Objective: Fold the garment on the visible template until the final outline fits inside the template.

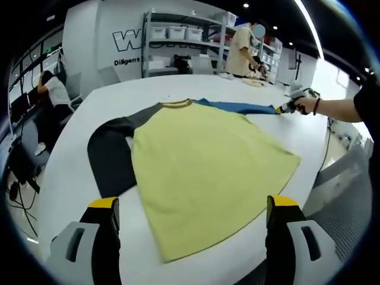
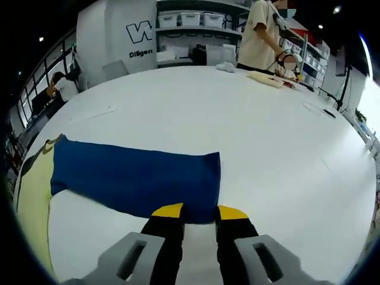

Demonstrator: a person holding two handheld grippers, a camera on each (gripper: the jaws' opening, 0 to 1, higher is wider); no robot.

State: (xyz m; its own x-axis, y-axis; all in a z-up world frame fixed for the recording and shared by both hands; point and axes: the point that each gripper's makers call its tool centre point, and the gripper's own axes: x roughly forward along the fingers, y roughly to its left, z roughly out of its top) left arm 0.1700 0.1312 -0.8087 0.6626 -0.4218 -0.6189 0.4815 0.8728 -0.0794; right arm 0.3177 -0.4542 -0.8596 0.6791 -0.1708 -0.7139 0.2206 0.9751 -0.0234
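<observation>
Left gripper view: the shirt (image 1: pixel 208 160) lies flat, unfolded — left gripper (image 1: pixel 193 208) wide open, empty; right gripper (image 2: pixel 199 212) pinches the blue sleeve (image 2: pixel 136 178).

The shirt's (image 2: pixel 32 190) body is cut off at the right gripper view's edge. The right gripper's (image 2: pixel 195 212) tips hide the blue sleeve's (image 2: pixel 136 178) cuff edge, so its grip can't be told.

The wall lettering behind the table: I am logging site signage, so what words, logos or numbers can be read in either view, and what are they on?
"W": large outlined letter on the white wall, cut off by the shelf rack.
"Diligent": small dark word below it on the same wall, cut off after that.
Storage bins on the rack: any labels too small to read.
Garment: no print visible.
</observation>
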